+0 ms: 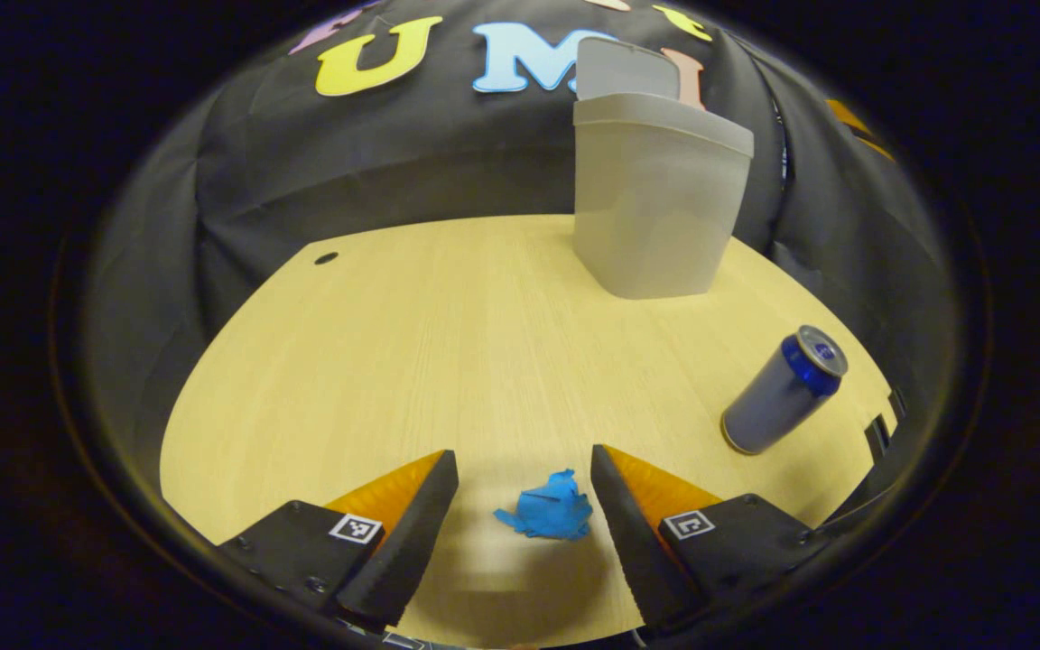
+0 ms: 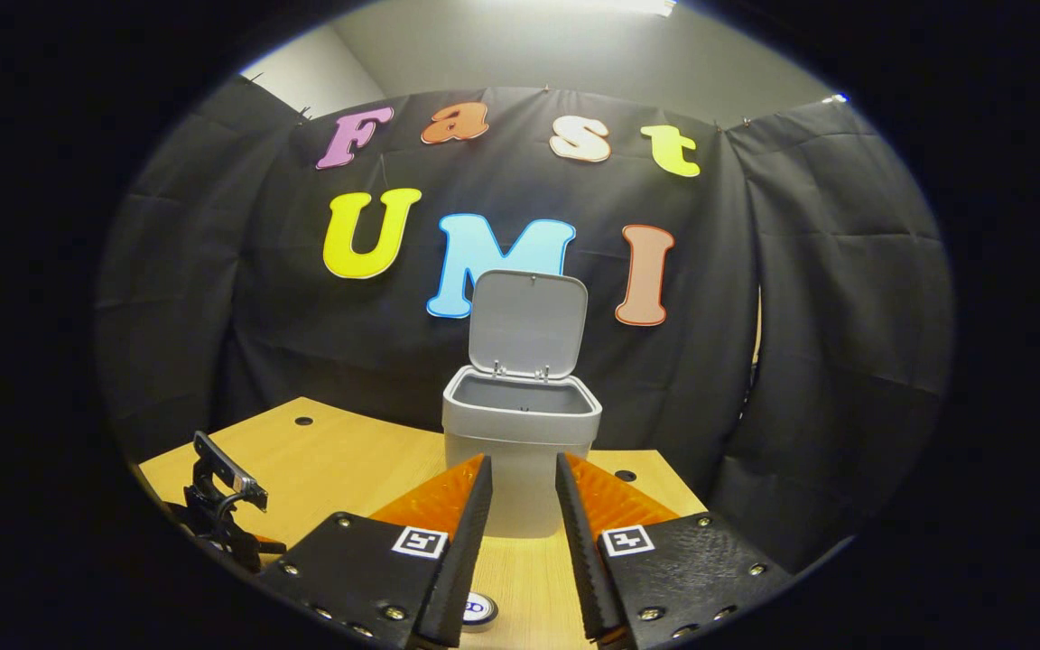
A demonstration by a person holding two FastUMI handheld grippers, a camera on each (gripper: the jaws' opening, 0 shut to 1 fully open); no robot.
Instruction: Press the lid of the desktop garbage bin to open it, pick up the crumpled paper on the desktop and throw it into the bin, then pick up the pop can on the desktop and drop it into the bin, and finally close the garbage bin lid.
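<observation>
Left gripper poised over the paper

The left gripper [image 1: 524, 478] stands wide open, empty, with the crumpled paper [image 1: 549, 508] between its fingers; the bin [image 1: 655, 203] lies far right, lid up.

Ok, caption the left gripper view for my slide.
Open left gripper flanks the crumpled paper on the table; can and open bin beyond.

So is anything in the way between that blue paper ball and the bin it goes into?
Nothing visible. The paper ball lies between the open fingers of the left hand-held gripper, with bare table stretching to the bin. Its lid stands open. The can sits off to the side.
</observation>
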